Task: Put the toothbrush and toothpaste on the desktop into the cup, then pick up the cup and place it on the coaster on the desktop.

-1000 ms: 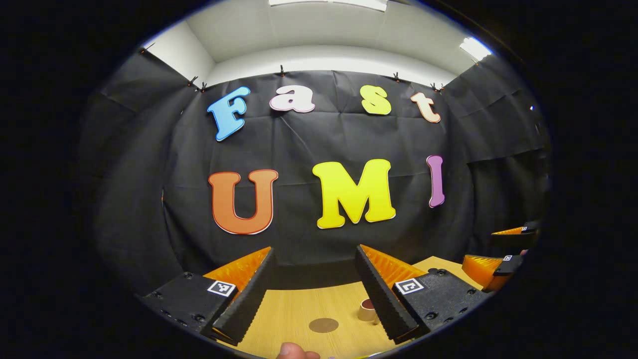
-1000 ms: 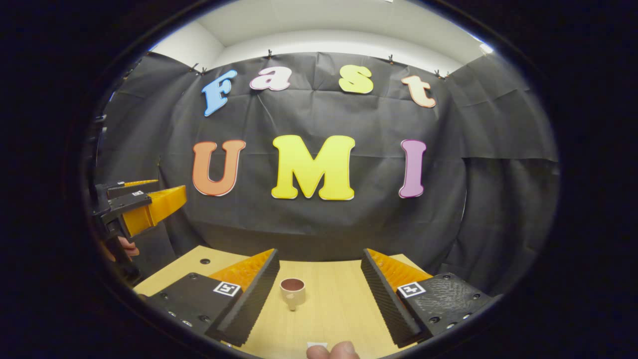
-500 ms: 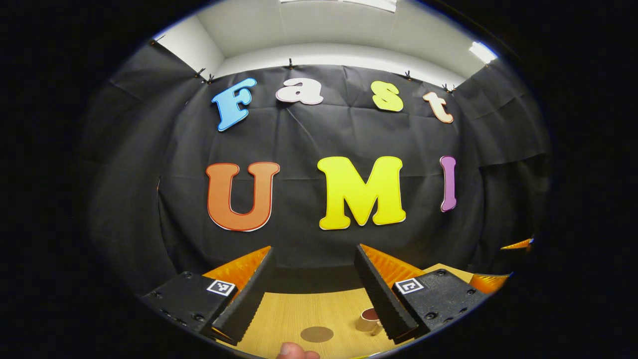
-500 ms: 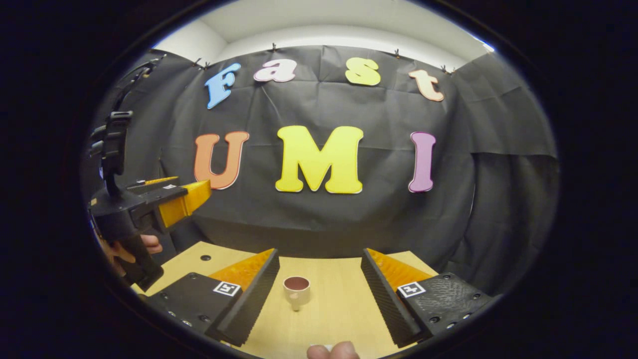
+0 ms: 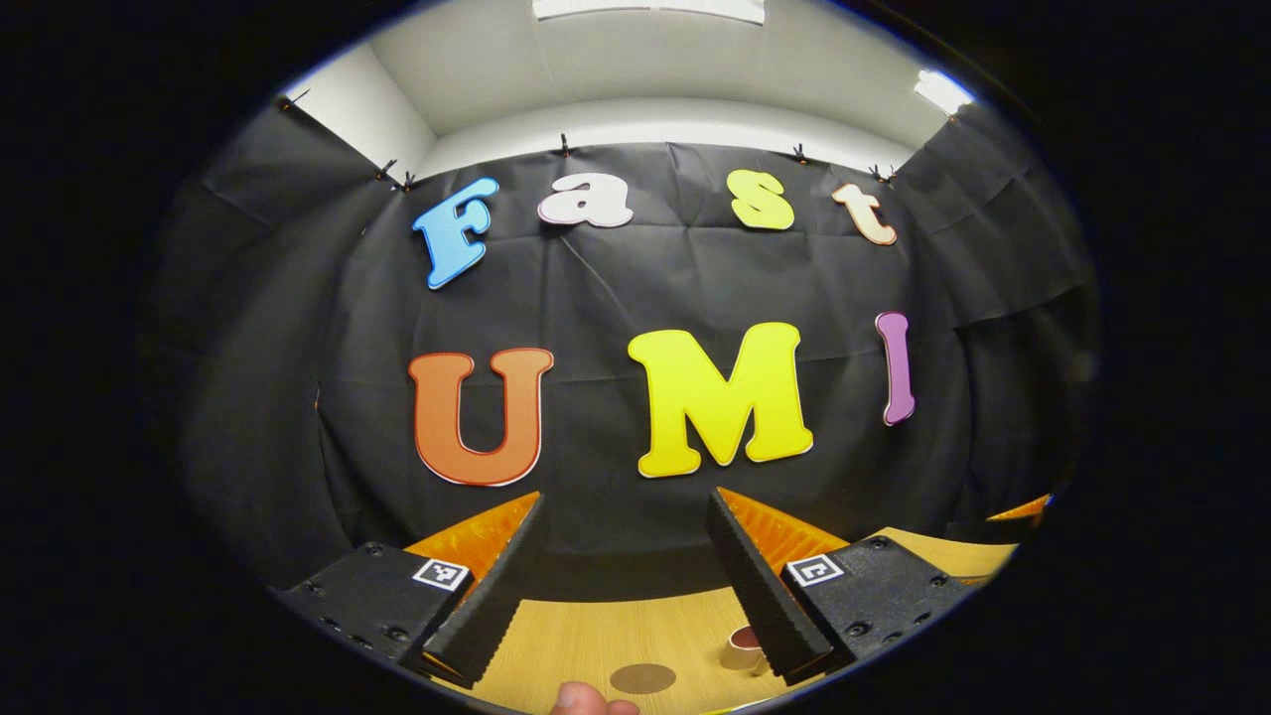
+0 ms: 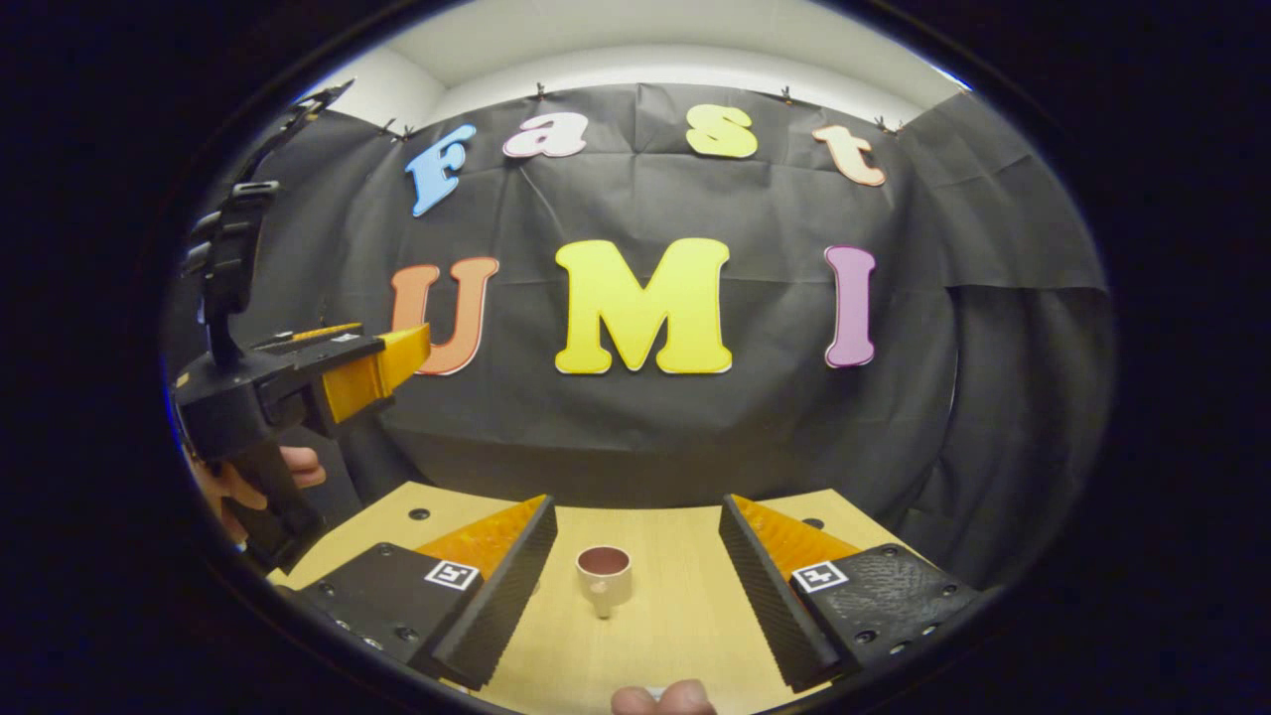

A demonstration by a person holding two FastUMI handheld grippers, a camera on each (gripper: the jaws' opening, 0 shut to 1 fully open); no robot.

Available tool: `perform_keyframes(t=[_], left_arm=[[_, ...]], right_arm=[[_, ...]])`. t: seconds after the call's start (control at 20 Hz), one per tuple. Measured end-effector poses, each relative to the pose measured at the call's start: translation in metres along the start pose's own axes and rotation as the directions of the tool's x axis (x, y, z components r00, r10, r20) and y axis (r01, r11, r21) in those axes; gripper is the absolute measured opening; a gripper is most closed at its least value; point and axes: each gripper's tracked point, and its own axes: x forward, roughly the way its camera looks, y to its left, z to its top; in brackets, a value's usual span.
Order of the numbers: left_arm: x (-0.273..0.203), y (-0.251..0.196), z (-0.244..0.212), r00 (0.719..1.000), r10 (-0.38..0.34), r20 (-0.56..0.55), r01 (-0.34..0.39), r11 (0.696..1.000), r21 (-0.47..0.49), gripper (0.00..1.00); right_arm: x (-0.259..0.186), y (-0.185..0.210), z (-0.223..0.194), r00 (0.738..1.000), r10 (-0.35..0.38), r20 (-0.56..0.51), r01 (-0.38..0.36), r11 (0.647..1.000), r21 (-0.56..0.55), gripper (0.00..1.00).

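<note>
Right gripper (image 6: pixel 631 596): fingers spread wide, nothing between them; a fingertip (image 6: pixel 663 699) shows at the bottom edge, as before
Cup (image 6: pixel 604 575): upright on the wooden desktop (image 6: pixel 675 616), between the right gripper's fingers but ahead of them, touching neither; it sits a little farther up the right gripper view than a second ago; its inside looks dark and I cannot tell what it holds
Left gripper (image 5: pixel 624 586): fingers spread, holding nothing; in the right gripper view it hangs at the far left, above the desktop, held by a hand (image 6: pixel 238 482), and has risen since a second ago
Coaster (image 5: pixel 642 678): a flat brown disc on the desktop, lower in the left gripper view than before; the cup stands just beside it, partly behind that gripper's right finger, not on it
Booth wall (image 6: pixel 695 437): black cloth behind the desktop
</note>
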Motion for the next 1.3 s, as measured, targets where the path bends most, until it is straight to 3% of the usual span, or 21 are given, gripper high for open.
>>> perform_keyframes(t=[0.3, 0.55, 0.75, 0.95, 1.15, 1.3], left_arm=[[-0.042, 0.006, 0.002, 0.997, 0.062, -0.038, -0.065, 0.995, -0.08, 1.0], [-0.07, 0.008, 0.004, 0.995, 0.076, -0.071, -0.08, 0.995, -0.053, 1.0], [-0.094, -0.001, -0.012, 0.993, 0.035, -0.115, -0.037, 0.999, -0.021, 1.0], [-0.123, -0.004, -0.055, 0.977, 0.007, -0.215, -0.014, 0.999, -0.033, 1.0], [-0.163, -0.011, -0.108, 0.934, -0.034, -0.355, 0.016, 0.998, -0.053, 1.0], [-0.19, -0.011, -0.145, 0.883, -0.034, -0.468, -0.004, 0.997, -0.079, 1.0]], right_arm=[[-0.023, -0.006, 0.021, 0.998, 0.014, 0.062, -0.012, 1.0, -0.021, 0.97], [-0.043, -0.02, 0.025, 0.997, 0.013, 0.079, -0.011, 1.0, -0.026, 0.97], [-0.051, -0.036, -0.003, 1.0, 0.018, 0.006, -0.018, 0.999, -0.036, 0.98], [-0.063, -0.053, -0.057, 0.991, 0.007, -0.133, -0.016, 0.997, -0.071, 0.98], [-0.08, -0.061, -0.108, 0.953, 0.019, -0.302, -0.048, 0.995, -0.089, 0.98], [-0.09, -0.059, -0.151, 0.889, 0.057, -0.454, -0.107, 0.991, -0.086, 0.98]])
